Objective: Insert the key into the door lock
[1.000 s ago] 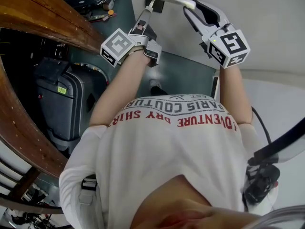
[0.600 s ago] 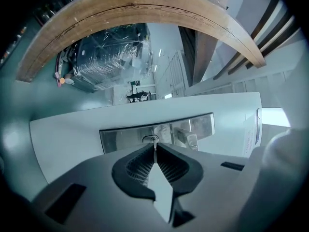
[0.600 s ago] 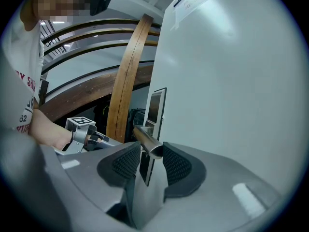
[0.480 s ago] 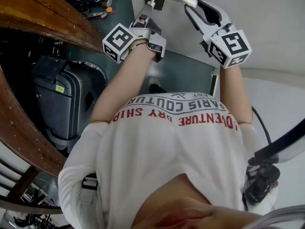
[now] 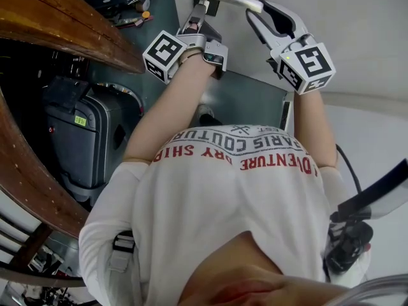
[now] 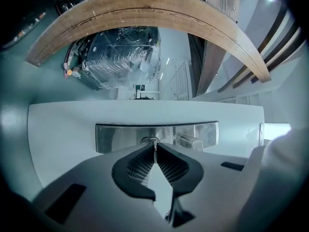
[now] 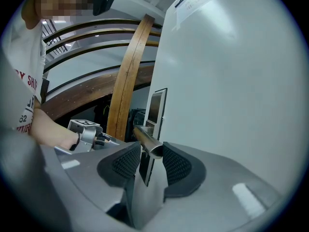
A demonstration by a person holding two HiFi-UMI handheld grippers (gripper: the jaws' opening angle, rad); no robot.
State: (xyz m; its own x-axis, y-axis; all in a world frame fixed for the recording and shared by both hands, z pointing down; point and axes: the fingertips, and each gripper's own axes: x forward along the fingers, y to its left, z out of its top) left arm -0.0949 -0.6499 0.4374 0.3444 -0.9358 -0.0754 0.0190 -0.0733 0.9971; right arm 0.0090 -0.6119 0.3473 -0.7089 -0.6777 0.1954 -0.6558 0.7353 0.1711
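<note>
Looked steeply down on a person facing a pale door (image 7: pixel 231 81). Pinched a thin metal key (image 6: pixel 155 148) edge-on between the closed pads of the left tool (image 5: pixel 199 14), at twelve o'clock in the head view. Had the key's tip at, or just inside, the keyhole (image 6: pixel 149 140) in the steel lock plate (image 6: pixel 116 137) on the door's edge; could not tell how deep. Clamped the right tool (image 7: pixel 150 159) on the free end of the tubular door handle (image 7: pixel 145 138), at three o'clock of the left tool, jaws wide with a pad on each side. Judged the key light, stiff, thin and slippery, likely to pivot between the pads if pushed off-line. Judged the flat bow the best hold, blade left free and square to the slot.
</note>
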